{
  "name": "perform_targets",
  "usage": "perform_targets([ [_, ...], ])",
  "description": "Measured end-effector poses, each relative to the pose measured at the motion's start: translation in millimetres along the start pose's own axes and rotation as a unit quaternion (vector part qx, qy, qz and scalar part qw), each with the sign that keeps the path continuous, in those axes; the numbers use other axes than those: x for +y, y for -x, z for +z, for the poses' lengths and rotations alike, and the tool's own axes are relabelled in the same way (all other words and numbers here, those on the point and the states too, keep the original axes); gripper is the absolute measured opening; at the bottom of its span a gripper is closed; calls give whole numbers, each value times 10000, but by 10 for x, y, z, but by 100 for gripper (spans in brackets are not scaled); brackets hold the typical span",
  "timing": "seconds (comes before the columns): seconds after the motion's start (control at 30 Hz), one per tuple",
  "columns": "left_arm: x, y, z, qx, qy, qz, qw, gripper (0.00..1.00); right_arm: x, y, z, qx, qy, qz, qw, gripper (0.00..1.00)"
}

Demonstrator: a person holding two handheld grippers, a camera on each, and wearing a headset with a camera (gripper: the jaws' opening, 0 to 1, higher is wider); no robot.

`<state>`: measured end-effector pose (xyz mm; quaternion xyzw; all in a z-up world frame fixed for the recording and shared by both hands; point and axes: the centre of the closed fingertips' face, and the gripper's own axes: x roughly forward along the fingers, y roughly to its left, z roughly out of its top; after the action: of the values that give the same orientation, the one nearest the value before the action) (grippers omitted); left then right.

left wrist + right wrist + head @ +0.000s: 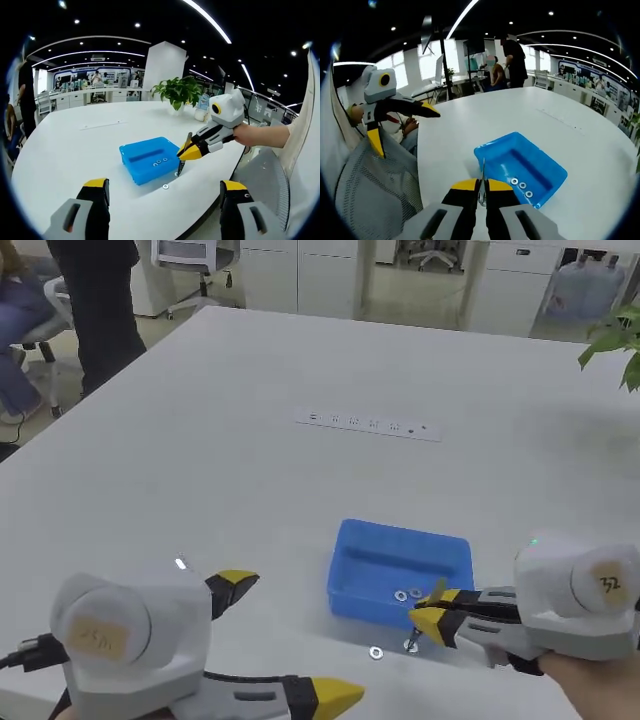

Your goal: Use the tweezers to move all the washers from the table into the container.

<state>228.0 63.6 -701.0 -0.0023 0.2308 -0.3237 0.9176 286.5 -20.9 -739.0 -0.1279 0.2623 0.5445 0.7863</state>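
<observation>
A lone washer (pixel 375 652), a small flat silvery ring, lies on the white table (pixel 250 440) just in front of the blue container (pixel 400 535), which holds three more. Light, stiff and likely slippery, it looks best pinched across its rim. The right gripper (pixel 428 612) clamps the tweezers (pixel 413 643); the left gripper (pixel 295 638) gapes, empty.

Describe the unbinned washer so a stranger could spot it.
On the white table, find the blue container near the front edge. Just outside its near wall, beside the tweezers, lies one washer: it alone sits on bare table; the other washers lie inside.
</observation>
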Motion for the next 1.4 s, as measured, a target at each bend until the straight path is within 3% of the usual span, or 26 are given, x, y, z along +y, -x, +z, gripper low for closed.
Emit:
perform_targets([
  [0.23, -13, -5, -11, 23, -8, -27, 10000, 93, -20, 136, 107, -89, 32, 23, 10000, 1],
  [0.53, -33, 9, -11, 12, -16, -28, 10000, 93, -78, 189, 359, -535, -269, 49, 9982, 1],
  [0.7, -32, 18, -17, 9, -19, -14, 10000, 93, -144, 173, 550, -984, -650, -68, 9930, 2],
  [0.87, -17, 29, -4, -29, 3, 21, 10000, 93, -276, 146, 625, -1219, -969, -160, 9877, 2],
  [1.1, -5, 32, -2, -45, 25, 37, 10000, 93, -423, 28, 680, -1235, -1179, -190, 9851, 2],
  [1.27, 6, 34, 3, -43, 14, 40, 10000, 93, -510, -102, 658, -1091, -1262, -147, 9859, 2],
  [1.4, 34, 42, 5, -64, 38, 71, 9999, 93, -618, -211, 597, -1025, -1620, -170, 9813, 2],
])
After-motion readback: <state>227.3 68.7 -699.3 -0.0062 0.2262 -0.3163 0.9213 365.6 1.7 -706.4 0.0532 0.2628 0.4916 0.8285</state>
